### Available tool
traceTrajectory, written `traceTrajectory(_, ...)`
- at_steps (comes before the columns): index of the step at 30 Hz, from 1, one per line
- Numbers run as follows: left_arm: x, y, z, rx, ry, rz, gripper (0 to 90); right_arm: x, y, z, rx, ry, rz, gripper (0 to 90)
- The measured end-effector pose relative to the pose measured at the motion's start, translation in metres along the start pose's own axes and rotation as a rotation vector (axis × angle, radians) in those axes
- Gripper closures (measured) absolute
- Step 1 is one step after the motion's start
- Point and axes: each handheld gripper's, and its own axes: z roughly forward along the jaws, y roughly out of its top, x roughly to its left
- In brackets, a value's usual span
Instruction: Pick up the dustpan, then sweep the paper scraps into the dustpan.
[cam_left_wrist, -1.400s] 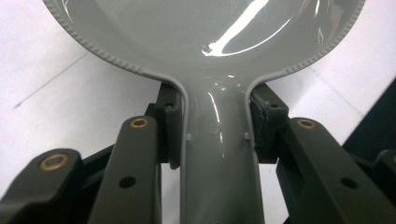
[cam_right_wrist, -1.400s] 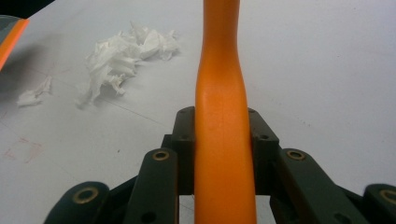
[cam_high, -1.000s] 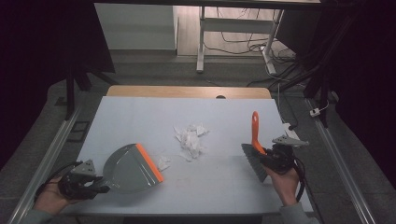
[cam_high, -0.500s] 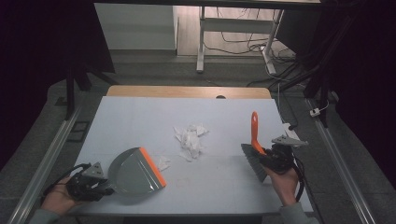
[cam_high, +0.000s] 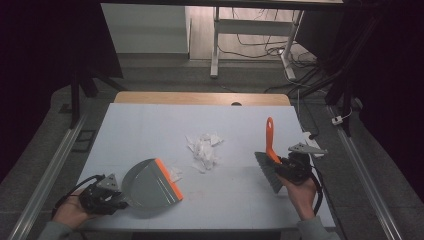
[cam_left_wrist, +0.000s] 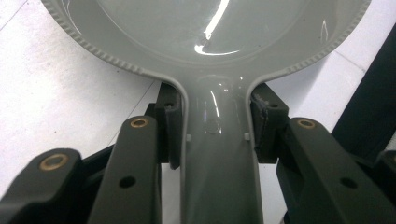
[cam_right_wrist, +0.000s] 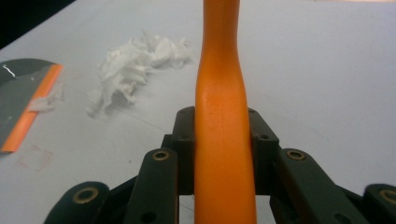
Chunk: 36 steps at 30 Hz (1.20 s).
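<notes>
high view: table evenly lit from overhead, surroundings dark, near black at both sides. soft grainy focus, faint shadows. left gripper view: bright glare streak on dustpan, jaws close up blurred. right gripper view: brush handle soft, paper scraps slightly blurred.

The left gripper is sitting low in the person's left hand, jaws pressing from both sides on a handle between them. The right gripper is sitting well apart from it, in the right hand, jaws likewise clamping a handle. Both forearms are entering behind their grippers.
</notes>
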Motion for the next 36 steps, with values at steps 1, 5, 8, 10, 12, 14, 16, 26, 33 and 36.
traceTrajectory(1, 0.000, 0.000, 0.000, 0.000, 0.001, 0.000, 62.1, 0.001, 0.003, 0.002, -0.002, 0.006, -0.004, 70.3)
traceTrajectory(5, 0.000, 0.000, 0.001, -0.001, -0.003, -0.005, 62.1, 0.005, 0.017, 0.012, -0.011, 0.013, -0.015, 70.3)
traceTrajectory(8, 0.002, 0.000, 0.002, -0.005, -0.008, -0.008, 62.0, 0.011, 0.029, 0.023, -0.013, 0.019, -0.035, 70.3)
traceTrajectory(10, 0.002, 0.000, 0.003, -0.005, -0.010, -0.011, 62.0, 0.014, 0.039, 0.039, -0.005, 0.024, -0.032, 70.3)
traceTrajectory(12, 0.002, 0.001, 0.004, 0.000, -0.008, -0.009, 62.0, 0.015, 0.045, 0.050, -0.002, 0.037, -0.014, 70.3)
traceTrajectory(14, 0.002, 0.001, 0.004, -0.002, -0.009, -0.010, 62.0, 0.015, 0.048, 0.056, 0.001, 0.040, -0.008, 70.3)
traceTrajectory(16, 0.002, 0.001, 0.004, -0.003, -0.008, -0.009, 62.0, 0.017, 0.054, 0.065, 0.005, 0.037, -0.007, 70.3)
traceTrajectory(26, 0.001, 0.002, 0.005, -0.019, -0.007, -0.012, 62.0, 0.024, 0.084, 0.114, 0.025, 0.014, 0.006, 70.3)
traceTrajectory(33, 0.001, 0.002, 0.005, -0.025, -0.005, -0.011, 62.0, 0.028, 0.103, 0.148, 0.053, -0.017, 0.002, 70.3)
traceTrajectory(36, 0.000, 0.002, 0.004, -0.026, -0.006, -0.011, 62.0, 0.030, 0.105, 0.159, 0.068, -0.023, -0.004, 70.3)
